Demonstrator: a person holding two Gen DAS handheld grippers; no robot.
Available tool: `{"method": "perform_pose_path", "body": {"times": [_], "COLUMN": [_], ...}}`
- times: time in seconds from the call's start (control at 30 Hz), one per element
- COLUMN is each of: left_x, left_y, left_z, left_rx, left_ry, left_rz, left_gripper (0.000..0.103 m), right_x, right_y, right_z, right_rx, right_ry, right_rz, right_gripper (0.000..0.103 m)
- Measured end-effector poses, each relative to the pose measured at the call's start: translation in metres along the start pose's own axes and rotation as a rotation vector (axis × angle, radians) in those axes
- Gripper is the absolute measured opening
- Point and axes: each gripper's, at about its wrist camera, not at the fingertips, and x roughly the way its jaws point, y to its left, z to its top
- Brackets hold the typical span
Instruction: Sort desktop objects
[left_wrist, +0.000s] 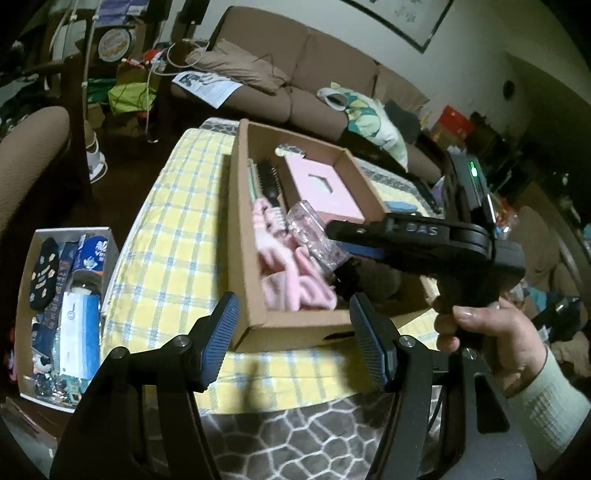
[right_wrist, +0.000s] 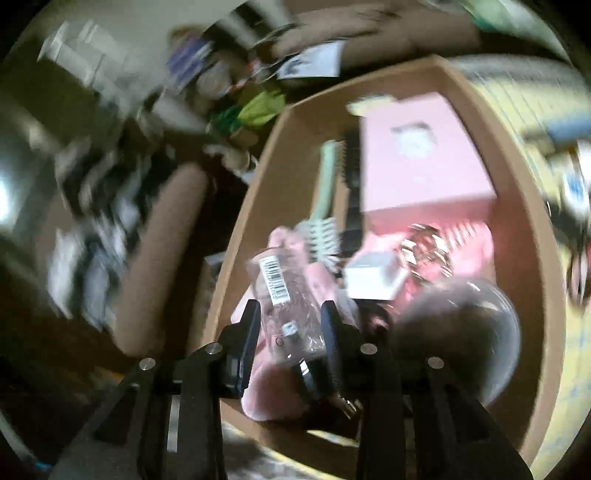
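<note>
1. Left wrist view: the left claw has its two blue-padded fingers standing apart with nothing between them, poised above the near end of a cardboard box
2. That box sits on a tabletop covered with a yellow and blue checked cloth
3. The right claw, held by a person's hand in a pale ribbed sleeve, reaches into the box from the right
4. Its fingers are clamped on a clear crinkled plastic packet, which is over the box interior, just above a pink fluffy cloth
5. Right wrist view, blurred: the packet bears a white barcode label and lies between the two pads, which press on its sides
6. Inside the box are a pink carton, a green comb-like brush, a black round brush, a small white box and some shiny gold-coloured pieces
7. A dark rounded thing under a clear dome sits at the near right of the box; what it is cannot be told
8. A white bin of mixed goods stands on the floor left of the tabletop, and a brown sofa lies beyond
</note>
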Motion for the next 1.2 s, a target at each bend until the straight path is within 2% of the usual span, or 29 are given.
{"method": "perform_pose_path", "body": {"times": [0.03, 0.17, 0.27, 0.33, 0.47, 0.67, 0.73, 0.83, 1.03, 1.07, 1.1, 1.13, 1.2], "left_x": [0.001, 0.011, 0.026, 0.036, 0.061, 0.111, 0.122, 0.127, 0.098, 0.094, 0.091, 0.089, 0.086], "left_y": [-0.002, -0.015, -0.015, -0.013, -0.018, -0.035, -0.039, -0.039, -0.040, -0.043, -0.047, -0.050, -0.054], "left_z": [0.002, 0.013, 0.027, 0.035, 0.054, 0.066, 0.064, 0.059, 0.070, 0.074, 0.079, 0.084, 0.093], "left_rx": [0.000, 0.000, -0.052, -0.070, -0.046, 0.046, 0.070, 0.057, -0.005, -0.004, -0.001, -0.001, -0.006], "left_ry": [0.000, -0.001, 0.003, 0.007, 0.018, 0.118, 0.138, 0.136, 0.064, 0.062, 0.063, 0.063, 0.059], "left_rz": [-0.004, -0.022, -0.043, -0.019, 0.059, 0.178, 0.199, 0.185, 0.110, 0.103, 0.099, 0.096, 0.083], "left_gripper": [0.059, 0.059, 0.059, 0.058, 0.058, 0.057, 0.036, 0.033, 0.028, 0.027, 0.027, 0.027, 0.027], "right_x": [-0.007, -0.027, -0.040, -0.045, -0.054, -0.049, -0.044, -0.039, -0.041, -0.041, -0.043, -0.043, -0.041], "right_y": [-0.007, -0.015, -0.018, -0.016, -0.003, 0.012, 0.012, 0.006, 0.009, 0.014, 0.019, 0.025, 0.039], "right_z": [0.000, -0.001, -0.002, -0.002, -0.011, -0.032, -0.037, -0.043, -0.043, -0.041, -0.039, -0.036, -0.029], "right_rx": [0.023, -0.048, -0.080, -0.099, -0.190, -0.328, -0.354, -0.345, -0.364, -0.374, -0.383, -0.393, -0.428], "right_ry": [-0.012, -0.037, -0.063, -0.072, -0.088, -0.062, -0.046, -0.030, -0.053, -0.065, -0.081, -0.097, -0.130], "right_rz": [0.001, -0.109, -0.137, -0.130, -0.126, -0.153, -0.160, -0.155, -0.118, -0.103, -0.088, -0.078, -0.077], "right_gripper": [0.034, 0.034, 0.034, 0.034, 0.034, 0.034, 0.034, 0.034, 0.035, 0.036, 0.044, 0.060, 0.074]}}
